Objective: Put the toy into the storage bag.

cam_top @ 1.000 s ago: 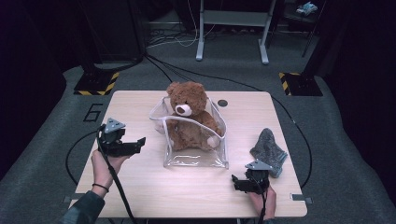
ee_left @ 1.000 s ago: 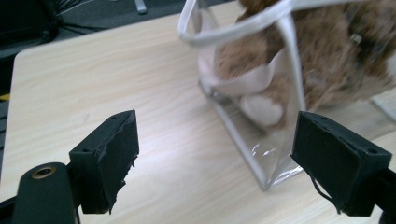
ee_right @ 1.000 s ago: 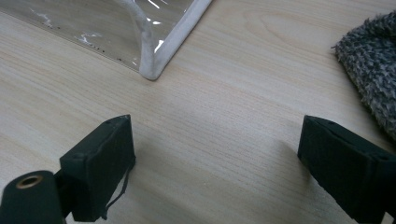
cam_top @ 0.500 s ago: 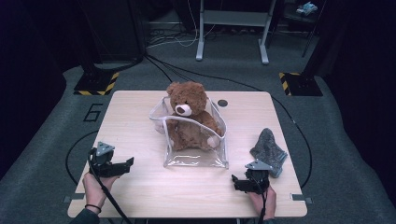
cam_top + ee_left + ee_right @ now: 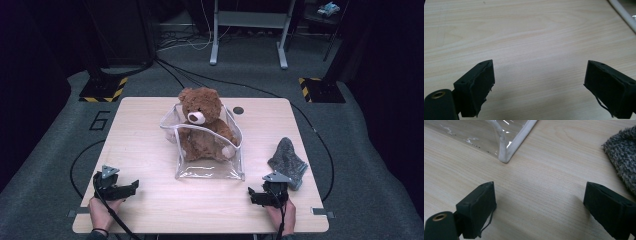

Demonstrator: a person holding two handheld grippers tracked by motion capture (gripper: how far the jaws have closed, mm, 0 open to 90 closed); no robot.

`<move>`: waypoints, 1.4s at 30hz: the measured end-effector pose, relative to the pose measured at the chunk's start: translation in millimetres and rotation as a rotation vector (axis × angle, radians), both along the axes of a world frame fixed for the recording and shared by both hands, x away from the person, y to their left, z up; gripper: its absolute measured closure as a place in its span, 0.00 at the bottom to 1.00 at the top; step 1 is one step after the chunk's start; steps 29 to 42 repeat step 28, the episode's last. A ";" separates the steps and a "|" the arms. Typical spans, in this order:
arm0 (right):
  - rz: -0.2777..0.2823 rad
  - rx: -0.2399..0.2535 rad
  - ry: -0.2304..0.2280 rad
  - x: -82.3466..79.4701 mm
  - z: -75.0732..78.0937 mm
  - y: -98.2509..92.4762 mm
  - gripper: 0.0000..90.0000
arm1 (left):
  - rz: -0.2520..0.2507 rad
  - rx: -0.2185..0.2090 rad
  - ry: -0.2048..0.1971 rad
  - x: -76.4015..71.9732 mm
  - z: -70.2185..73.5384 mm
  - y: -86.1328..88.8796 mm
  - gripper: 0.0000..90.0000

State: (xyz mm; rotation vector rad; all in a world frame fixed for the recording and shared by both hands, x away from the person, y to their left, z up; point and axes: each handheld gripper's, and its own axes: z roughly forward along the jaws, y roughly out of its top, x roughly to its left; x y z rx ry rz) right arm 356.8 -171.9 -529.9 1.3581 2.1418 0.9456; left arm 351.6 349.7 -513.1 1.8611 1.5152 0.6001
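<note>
A brown teddy bear [image 5: 202,120] sits upright inside a clear plastic bag with white trim [image 5: 210,165] at the middle of the wooden table [image 5: 145,145]. A grey knitted cloth [image 5: 288,159] lies at the right. My left gripper [image 5: 133,188] rests low near the table's front left; its jaws have just been opening, and bare wood lies between them [image 5: 539,72]. My right gripper [image 5: 253,195] stands open at the front right, just in front of the bag's corner [image 5: 506,147], with the cloth [image 5: 621,155] to its right. Nothing is between its jaws [image 5: 539,192].
A small black round insert [image 5: 238,110] sits in the table behind the bear. Cables [image 5: 90,150] loop over the grey floor around the table. A metal stand [image 5: 250,30] and two yellow-and-black striped bases [image 5: 102,90] are beyond the far edge.
My left gripper has come down and back toward the table's near left edge. The right gripper, bear, bag and cloth have stayed where they were.
</note>
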 end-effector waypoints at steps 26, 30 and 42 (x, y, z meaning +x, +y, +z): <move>-0.055 -0.009 0.026 3.0 -1.1 3.0 0.00 | 0.019 0.050 0.009 19.9 -19.4 19.4 0.00; -0.049 -0.014 0.029 3.2 -1.1 2.5 0.00 | 0.038 0.037 0.005 18.6 -19.9 17.9 0.00; -0.049 -0.014 0.029 3.2 -1.1 2.5 0.00 | 0.038 0.037 0.005 18.6 -19.9 17.9 0.00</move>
